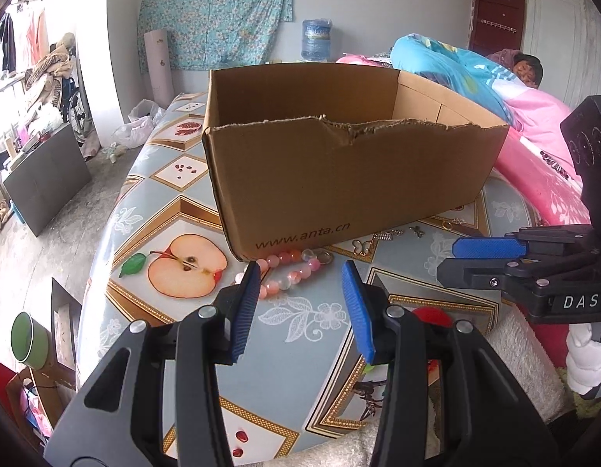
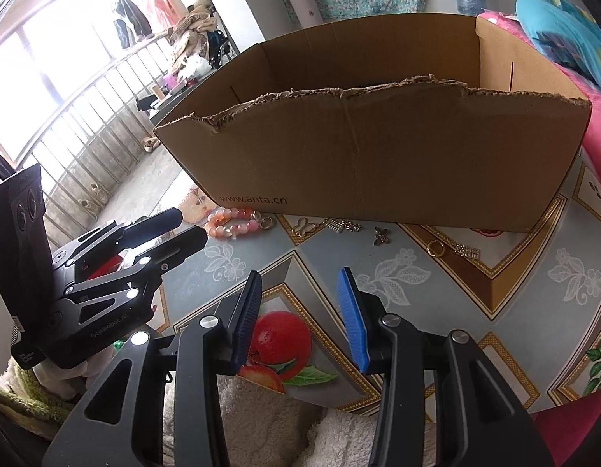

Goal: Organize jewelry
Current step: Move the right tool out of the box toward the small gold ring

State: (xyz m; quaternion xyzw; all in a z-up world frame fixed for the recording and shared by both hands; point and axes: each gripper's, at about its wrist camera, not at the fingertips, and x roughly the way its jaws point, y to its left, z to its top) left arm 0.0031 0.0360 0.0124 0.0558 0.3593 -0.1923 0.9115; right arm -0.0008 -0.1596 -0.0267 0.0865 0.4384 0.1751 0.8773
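A pink and orange bead bracelet (image 1: 284, 257) (image 2: 230, 221) lies on the table against the front wall of an open cardboard box (image 1: 339, 179) (image 2: 378, 155). To its right along the box foot lie small pieces: a gold butterfly charm (image 1: 360, 247) (image 2: 304, 225), a short chain (image 1: 386, 235) (image 2: 341, 226), a dark butterfly charm (image 2: 382, 235) and a gold ring (image 2: 435, 249). My left gripper (image 1: 300, 272) (image 2: 193, 225) hovers open just short of the bracelet, holding nothing. My right gripper (image 2: 300, 274) (image 1: 448, 260) is open over bare tablecloth, a little short of the charms.
The table (image 1: 300, 323) (image 2: 417, 272) wears a fruit-patterned cloth and drops off to the floor on the left. A pink blanket (image 1: 541, 148) on a bed lies right of the box. White fleece fabric (image 2: 261, 420) lies at the near edge.
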